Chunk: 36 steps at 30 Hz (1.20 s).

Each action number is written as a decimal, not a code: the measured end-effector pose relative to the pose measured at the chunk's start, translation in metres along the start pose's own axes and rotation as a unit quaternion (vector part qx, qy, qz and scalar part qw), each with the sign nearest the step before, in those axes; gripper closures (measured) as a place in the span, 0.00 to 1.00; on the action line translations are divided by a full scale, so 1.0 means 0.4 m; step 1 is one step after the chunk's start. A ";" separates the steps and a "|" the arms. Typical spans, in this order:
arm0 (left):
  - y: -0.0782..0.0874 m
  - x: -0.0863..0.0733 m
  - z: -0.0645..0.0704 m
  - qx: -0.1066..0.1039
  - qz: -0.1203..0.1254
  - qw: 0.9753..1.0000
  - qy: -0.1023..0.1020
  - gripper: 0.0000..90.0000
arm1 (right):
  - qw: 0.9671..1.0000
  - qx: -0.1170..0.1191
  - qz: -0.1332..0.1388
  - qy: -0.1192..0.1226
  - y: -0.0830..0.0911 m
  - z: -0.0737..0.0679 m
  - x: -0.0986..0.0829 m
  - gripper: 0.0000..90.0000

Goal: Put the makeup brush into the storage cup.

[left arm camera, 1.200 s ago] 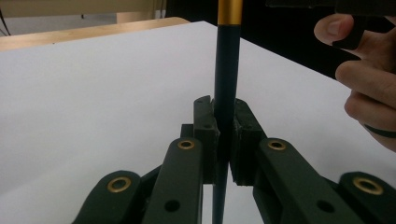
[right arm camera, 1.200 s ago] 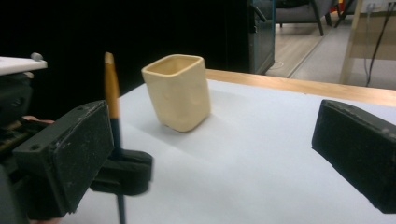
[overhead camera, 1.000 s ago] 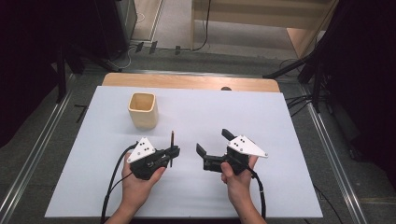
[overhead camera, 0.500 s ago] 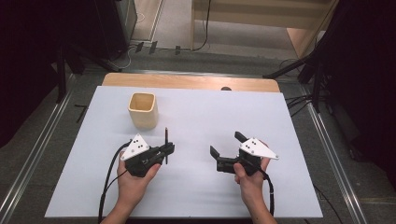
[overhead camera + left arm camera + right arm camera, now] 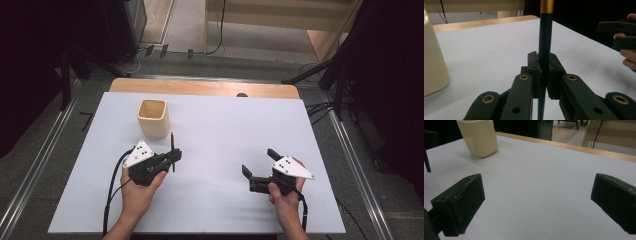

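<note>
Pen (image 5: 545, 40) clamped upright in left tool (image 5: 173, 156), beside cup (image 5: 152, 118)

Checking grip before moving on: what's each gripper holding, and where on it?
Left gripper clamps the pen low on its dark barrel. Right gripper is open, holding nothing.

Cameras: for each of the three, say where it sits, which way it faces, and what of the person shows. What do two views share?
High view: above the near side, looking forward and down; forearms, left gripper, right gripper.
Left gripper view: on that gripper, jaws clamping an upright pen; the other hand at right.
Right gripper view: between open jaws, across the table.
Shared: cup, also in the high view.
</note>
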State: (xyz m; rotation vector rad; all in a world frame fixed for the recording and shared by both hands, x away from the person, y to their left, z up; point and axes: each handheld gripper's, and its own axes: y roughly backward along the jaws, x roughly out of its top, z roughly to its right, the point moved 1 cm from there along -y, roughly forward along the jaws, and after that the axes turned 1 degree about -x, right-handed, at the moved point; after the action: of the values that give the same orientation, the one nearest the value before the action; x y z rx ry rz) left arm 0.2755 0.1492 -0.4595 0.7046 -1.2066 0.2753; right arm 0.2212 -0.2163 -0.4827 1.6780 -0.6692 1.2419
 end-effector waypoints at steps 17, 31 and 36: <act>0.031 0.044 -0.045 0.025 0.023 0.999 0.012 0.94 | 1.000 -0.014 -0.023 0.014 0.057 0.079 -0.066 0.00; 0.045 0.095 -0.081 0.044 0.035 0.998 0.006 0.94 | 0.999 -0.024 -0.021 0.027 0.068 0.093 -0.074 0.00; 0.048 0.115 -0.098 0.050 0.038 0.998 0.004 0.94 | 0.999 -0.025 -0.023 0.024 0.066 0.096 -0.077 0.00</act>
State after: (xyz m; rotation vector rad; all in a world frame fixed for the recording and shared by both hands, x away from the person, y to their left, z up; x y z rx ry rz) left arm 0.3109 0.1810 -0.4176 0.7444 -1.2198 0.4033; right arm 0.2054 -0.2648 -0.5052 1.6078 -0.6242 1.2198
